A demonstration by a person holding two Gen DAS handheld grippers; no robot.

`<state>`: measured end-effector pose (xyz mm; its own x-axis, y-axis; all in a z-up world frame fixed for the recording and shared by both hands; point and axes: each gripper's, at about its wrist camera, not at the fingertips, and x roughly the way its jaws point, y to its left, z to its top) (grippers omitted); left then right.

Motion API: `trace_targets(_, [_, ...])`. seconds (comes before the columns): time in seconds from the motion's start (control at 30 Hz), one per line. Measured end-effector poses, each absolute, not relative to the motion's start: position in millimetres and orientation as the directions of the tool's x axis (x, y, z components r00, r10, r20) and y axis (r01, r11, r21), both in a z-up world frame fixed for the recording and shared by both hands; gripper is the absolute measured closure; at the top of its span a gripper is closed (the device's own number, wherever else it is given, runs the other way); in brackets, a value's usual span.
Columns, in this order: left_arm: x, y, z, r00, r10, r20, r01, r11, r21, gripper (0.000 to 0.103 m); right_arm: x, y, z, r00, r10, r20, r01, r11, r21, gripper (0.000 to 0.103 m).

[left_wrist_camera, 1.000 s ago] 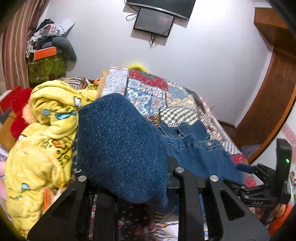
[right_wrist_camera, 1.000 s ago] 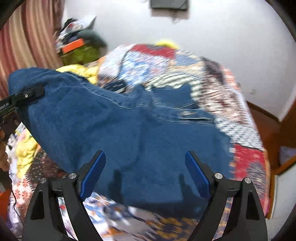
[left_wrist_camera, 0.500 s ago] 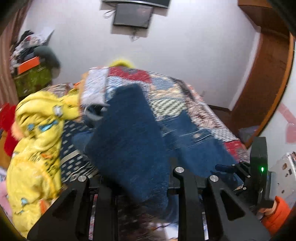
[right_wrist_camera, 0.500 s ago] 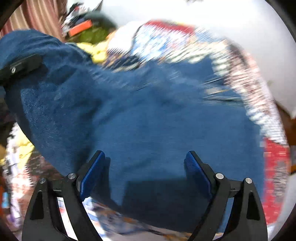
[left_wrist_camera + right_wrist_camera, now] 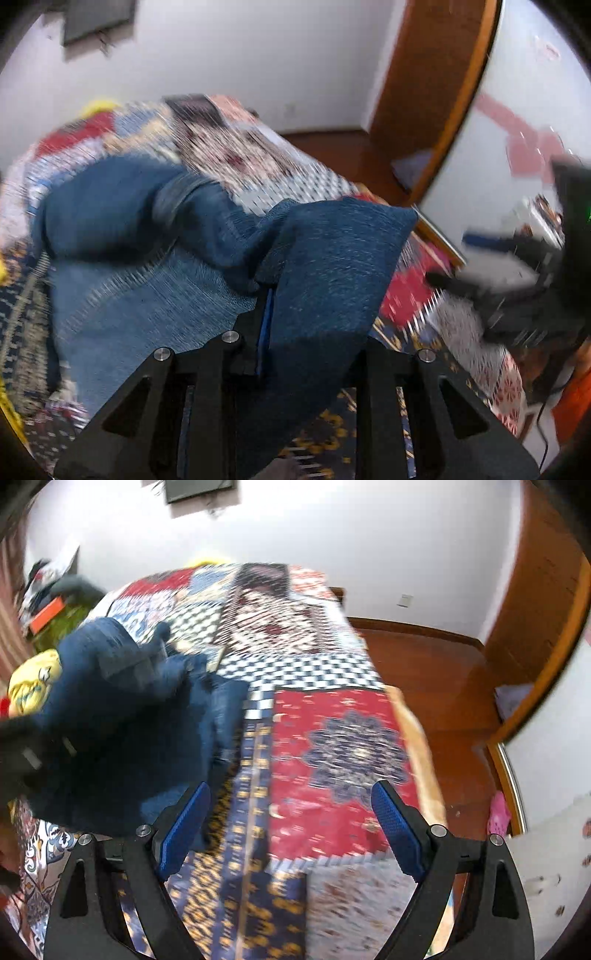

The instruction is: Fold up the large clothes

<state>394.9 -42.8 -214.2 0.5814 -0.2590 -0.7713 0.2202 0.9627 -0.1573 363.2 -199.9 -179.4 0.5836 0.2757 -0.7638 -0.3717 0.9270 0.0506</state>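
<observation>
Denim jeans [image 5: 325, 266] clamped in left tool [image 5: 269, 317].

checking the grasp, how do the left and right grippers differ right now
The left gripper is shut on the blue denim garment; the right gripper stands open, holding nothing. The left is draped in cloth; the right hovers over bare patchwork quilt. Both have black frames and blue pads.

My bed [image 5: 332, 738] wears a patchwork quilt [image 5: 343, 746]. The blue denim garment [image 5: 122, 716] lies bunched on the quilt's left side, a yellow garment [image 5: 29, 683] just beyond it.
</observation>
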Motion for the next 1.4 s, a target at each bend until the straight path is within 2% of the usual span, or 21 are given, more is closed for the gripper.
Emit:
trace_targets(0.1, [390, -55, -235, 0.526, -0.281, -0.803, 0.251, 0.953, -0.169, 0.081, 361, -210, -175, 0.594, 0.274, -0.757, -0.352, 0.934, 0.062, 0.016])
trace_targets(0.17, [380, -61, -238, 0.52, -0.267, -0.812, 0.29, 0.949, -0.126, 0.081, 360, -213, -174, 0.601, 0.273, -0.751, -0.346, 0.936, 0.063, 0.016])
trace_targets(0.33, [368, -53, -236, 0.521, -0.271, -0.81, 0.295, 0.947, -0.127, 0.081, 354, -204, -169, 0.608, 0.305, -0.733, -0.367, 0.927, 0.081, 0.016])
trace_targets(0.47, [369, -55, -223, 0.523, -0.213, -0.825, 0.296, 0.953, -0.058, 0.077, 349, -190, -157, 0.631, 0.328, -0.702, -0.4, 0.914, 0.068, 0.016])
trace_targets(0.53, [362, -52, -214, 0.522, -0.216, -0.825, 0.301, 0.952, -0.058, 0.07, 344, -186, -150, 0.642, 0.342, -0.687, -0.413, 0.908, 0.066, 0.016])
trace_targets(0.6, [355, -43, -203, 0.514, -0.269, -0.815, 0.306, 0.945, -0.119, 0.05, 338, -179, -141, 0.646, 0.374, -0.665, -0.443, 0.894, 0.073, 0.016])
trace_targets(0.63, [349, -37, -196, 0.521, -0.3, -0.799, 0.302, 0.94, -0.155, 0.046, 337, -176, -138, 0.647, 0.386, -0.658, -0.454, 0.888, 0.074, 0.016])
trace_targets(0.67, [343, -26, -187, 0.547, -0.318, -0.775, 0.285, 0.941, -0.184, 0.037, 335, -174, -136, 0.649, 0.393, -0.651, -0.462, 0.884, 0.073, 0.016])
trace_targets(0.77, [327, 7, -163, 0.635, -0.262, -0.726, 0.199, 0.964, -0.175, 0.016, 335, -162, -131, 0.642, 0.418, -0.642, -0.493, 0.867, 0.071, 0.016])
trace_targets(0.8, [322, 23, -156, 0.672, -0.215, -0.709, 0.152, 0.977, -0.152, 0.012, 335, -156, -132, 0.635, 0.427, -0.644, -0.504, 0.861, 0.074, 0.016])
trace_targets(0.9, [321, 56, -152, 0.708, -0.068, -0.703, 0.039, 0.998, -0.058, 0.009, 341, -138, -140, 0.594, 0.459, -0.661, -0.535, 0.839, 0.101, 0.016])
trace_targets(1.0, [328, 87, -162, 0.673, 0.033, -0.739, -0.056, 0.998, -0.007, 0.009, 351, -115, -153, 0.542, 0.487, -0.685, -0.568, 0.813, 0.128, 0.016])
trace_targets(1.23, [345, 116, -212, 0.575, 0.026, -0.818, -0.13, 0.99, -0.06, 0.009, 390, -84, -195, 0.412, 0.473, -0.778, -0.567, 0.802, 0.187, 0.016])
trace_targets(1.4, [346, 103, -235, 0.543, 0.031, -0.839, -0.11, 0.993, -0.035, 0.009, 409, -110, -207, 0.448, 0.4, -0.8, -0.479, 0.863, 0.164, 0.016])
